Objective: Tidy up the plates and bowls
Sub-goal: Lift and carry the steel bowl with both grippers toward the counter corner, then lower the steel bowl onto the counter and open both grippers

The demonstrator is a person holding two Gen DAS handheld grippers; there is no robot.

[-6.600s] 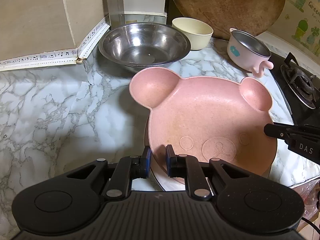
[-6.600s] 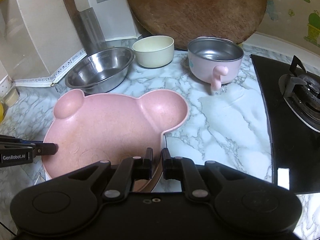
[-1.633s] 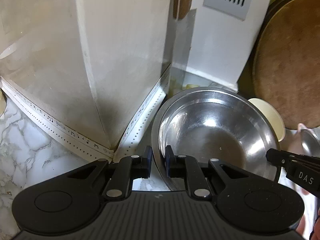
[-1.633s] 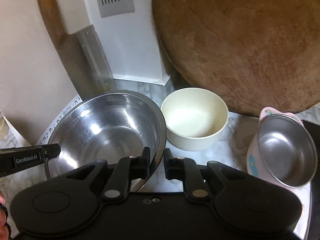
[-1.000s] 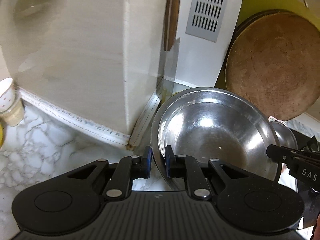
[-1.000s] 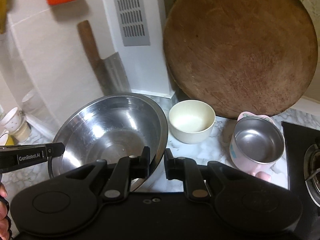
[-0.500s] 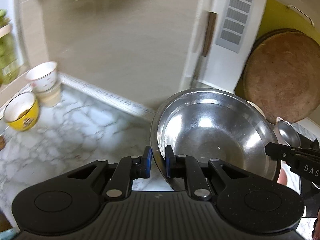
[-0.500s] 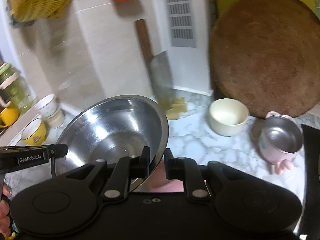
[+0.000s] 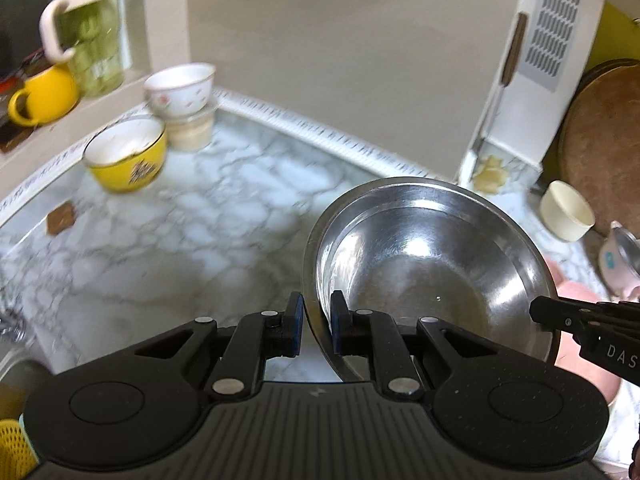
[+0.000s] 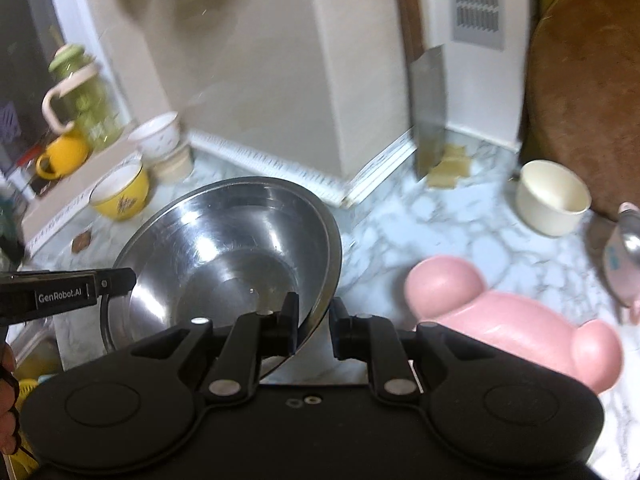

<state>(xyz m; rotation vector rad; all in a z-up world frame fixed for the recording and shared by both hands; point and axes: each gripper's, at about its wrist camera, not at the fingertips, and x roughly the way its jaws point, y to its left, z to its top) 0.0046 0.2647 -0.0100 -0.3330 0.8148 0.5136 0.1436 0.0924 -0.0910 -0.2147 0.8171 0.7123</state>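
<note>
Steel bowl (image 9: 424,256) empty, claw-gripped both sides

Black grippers, blue-padded fingers (image 9: 295,322), silver screws

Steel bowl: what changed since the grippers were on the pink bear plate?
Both grippers let go of the pink bear plate, gripped the steel bowl by opposite rims, left gripper, right gripper, and carried it off the back corner. Cream bowl stayed put.

Home kitchen: marble counter (image 9: 200,216), cleaver (image 10: 430,108), chopping board (image 10: 580,92), bowls.
</note>
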